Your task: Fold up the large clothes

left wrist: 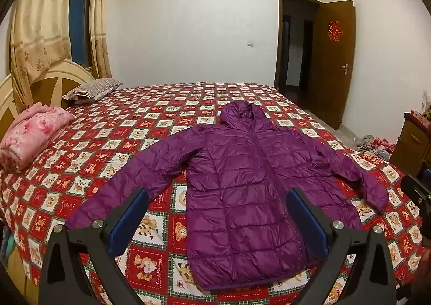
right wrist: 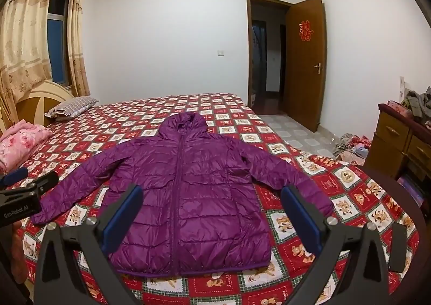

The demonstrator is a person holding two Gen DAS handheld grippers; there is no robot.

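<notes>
- A purple hooded puffer jacket point(left wrist: 242, 178) lies flat and zipped on the bed, front up, hood toward the far side, hem toward me at the near edge.
- Both sleeves are spread outward: one point(left wrist: 118, 186) angles to the near left, the other point(left wrist: 358, 173) to the right.
- The jacket rests on a red checked bedspread point(left wrist: 107, 138) printed with little bear squares.
- At the far left a striped pillow point(left wrist: 91, 88) sits against the cream headboard point(left wrist: 54, 76), and a folded pink blanket point(left wrist: 29, 135) lies nearer along the left side, well apart from the jacket.
- Beige curtains point(left wrist: 35, 30) hang at the window at the far left.
- On the far right a brown door point(right wrist: 304, 62) stands open, with a red paper cutting on it.
- At the right, a wooden drawer unit point(right wrist: 398, 140) stands beside the bed with clothes heaped on top, and more clothes point(right wrist: 350, 143) lie on the tiled floor.
- Nothing lies between my grippers and the jacket.
- My left gripper point(left wrist: 215, 224) hovers over the near hem, jaws spread wide, its blue pads point(left wrist: 126, 224) touching nothing.
- My right gripper point(right wrist: 210, 218) is likewise wide apart and holds nothing, above the jacket's lower half.
- In the right wrist view, my left gripper's black body shows at the left edge.
</notes>
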